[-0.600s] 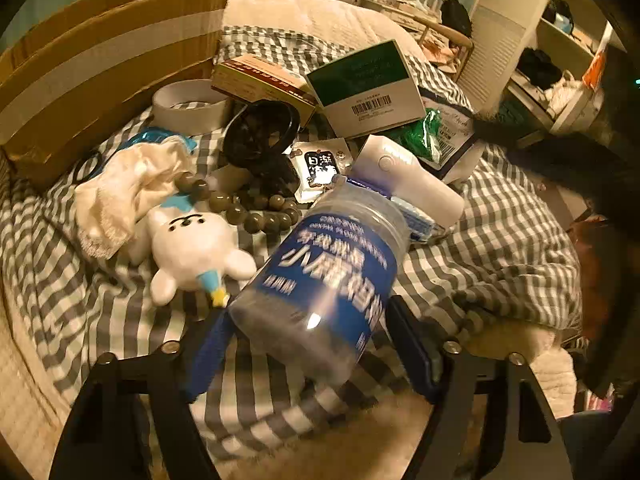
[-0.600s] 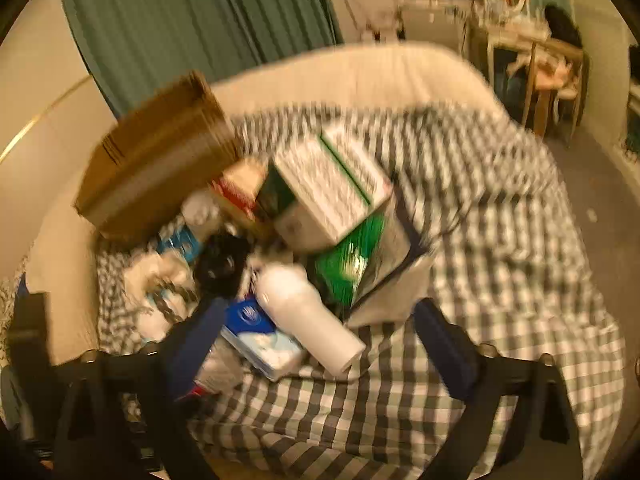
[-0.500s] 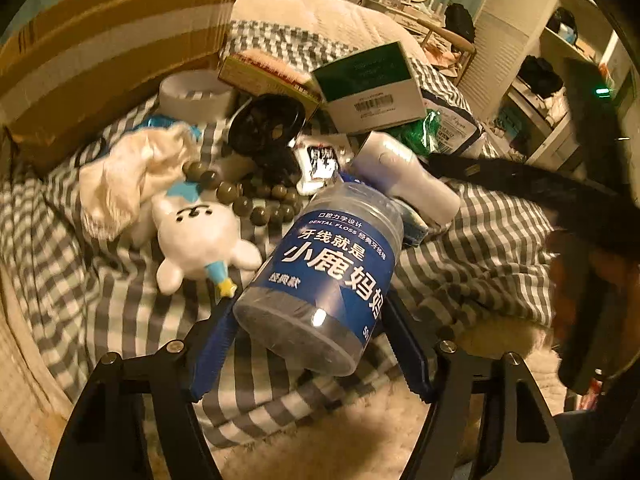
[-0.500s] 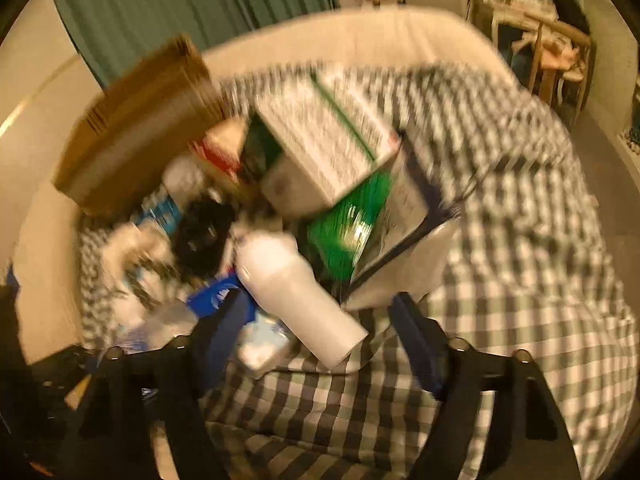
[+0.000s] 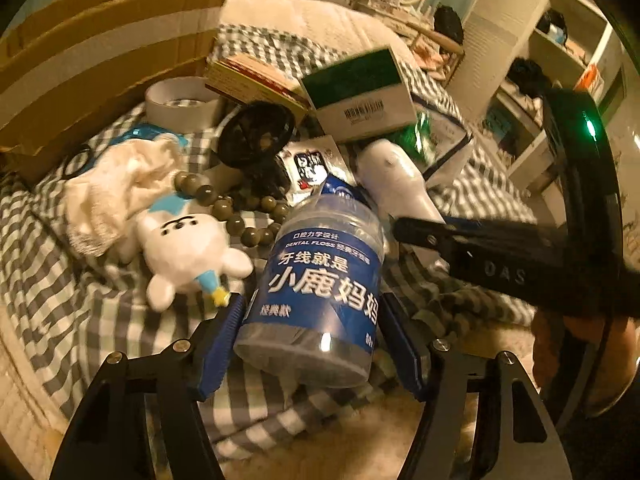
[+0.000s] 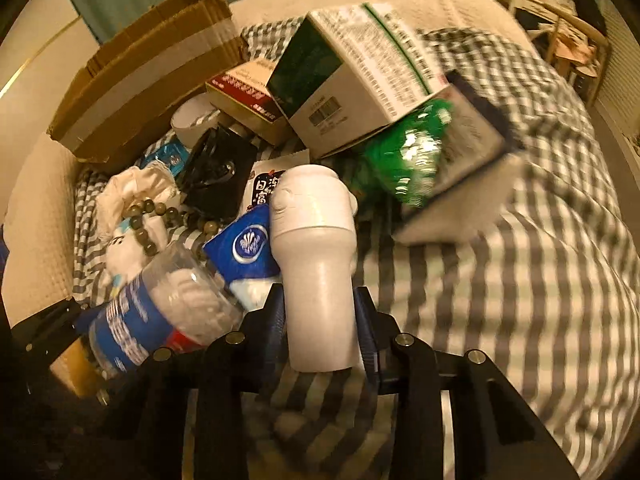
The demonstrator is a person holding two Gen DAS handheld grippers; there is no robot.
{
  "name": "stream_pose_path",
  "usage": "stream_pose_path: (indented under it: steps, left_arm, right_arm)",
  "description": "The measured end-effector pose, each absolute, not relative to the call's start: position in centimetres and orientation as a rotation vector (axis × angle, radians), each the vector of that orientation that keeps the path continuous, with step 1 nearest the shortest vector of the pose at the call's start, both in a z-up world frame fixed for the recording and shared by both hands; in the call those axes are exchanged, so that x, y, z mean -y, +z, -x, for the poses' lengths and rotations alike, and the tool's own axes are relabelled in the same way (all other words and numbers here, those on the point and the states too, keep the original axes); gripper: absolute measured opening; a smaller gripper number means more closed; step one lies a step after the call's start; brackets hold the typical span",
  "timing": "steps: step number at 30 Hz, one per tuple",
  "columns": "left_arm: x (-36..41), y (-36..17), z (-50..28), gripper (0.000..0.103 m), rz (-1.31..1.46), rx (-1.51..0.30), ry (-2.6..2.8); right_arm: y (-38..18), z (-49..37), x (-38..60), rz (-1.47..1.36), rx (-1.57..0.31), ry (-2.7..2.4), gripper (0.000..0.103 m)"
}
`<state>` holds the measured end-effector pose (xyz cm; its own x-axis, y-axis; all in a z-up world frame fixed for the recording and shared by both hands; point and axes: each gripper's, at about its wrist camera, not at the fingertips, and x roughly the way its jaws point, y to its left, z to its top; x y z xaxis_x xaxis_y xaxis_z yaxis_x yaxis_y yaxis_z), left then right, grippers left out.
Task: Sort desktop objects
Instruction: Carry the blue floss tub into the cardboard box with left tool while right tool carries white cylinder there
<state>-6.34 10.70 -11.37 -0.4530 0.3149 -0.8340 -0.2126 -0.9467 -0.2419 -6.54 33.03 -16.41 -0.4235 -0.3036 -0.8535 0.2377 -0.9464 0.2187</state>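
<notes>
Left first: left gripper has both blue pads on the label of the dental floss jar, jaws spread wide to jar width and pinching it. Jar lies tilted, cap end toward 12 o'clock, base toward the camera, over the checked blanket. Plush toy just beside it at 9 o'clock, bead string at 11.

To do it well, my read: lift the jar straight up before swinging, so it doesn't drag the beads or the tissue pack. The cardboard box at 10 o'clock looks the likely drop spot.

Right side: right gripper is nearly closed around the lower body of the white cylindrical device, pads touching both sides. Device points to 12, its head near the green packet at 1 o'clock. Keep the grip low and steady; smooth plastic could slip.
</notes>
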Motion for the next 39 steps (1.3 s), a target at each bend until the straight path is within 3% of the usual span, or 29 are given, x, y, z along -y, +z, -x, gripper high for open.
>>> stream_pose_path:
  steps: [6,13,21,34,39]
  left_arm:
    - [-8.0,-8.1,5.4,0.066,1.345,0.237,2.492]
    - [-6.6,-7.4,4.3,0.065,1.323,0.262,2.501]
    - [-4.6,-2.6,4.6,0.065,1.171,0.338,2.527]
    - [3.2,7.7,12.9,0.065,0.875,0.349,2.787]
    - [7.8,8.6,17.0,0.065,0.789,0.34,2.925]
  right_arm:
    - [-15.4,4.9,-34.0,-1.45,0.2,-2.433,0.032]
    - [-13.1,2.9,-33.3,-1.424,0.143,-2.495,0.032]
    - [-7.1,2.9,-31.9,-1.355,0.046,-2.553,0.031]
    - [3.8,8.7,-23.8,-1.063,0.049,-2.503,0.031]
    - [5.8,13.7,-16.4,-0.989,0.003,-2.421,0.031]
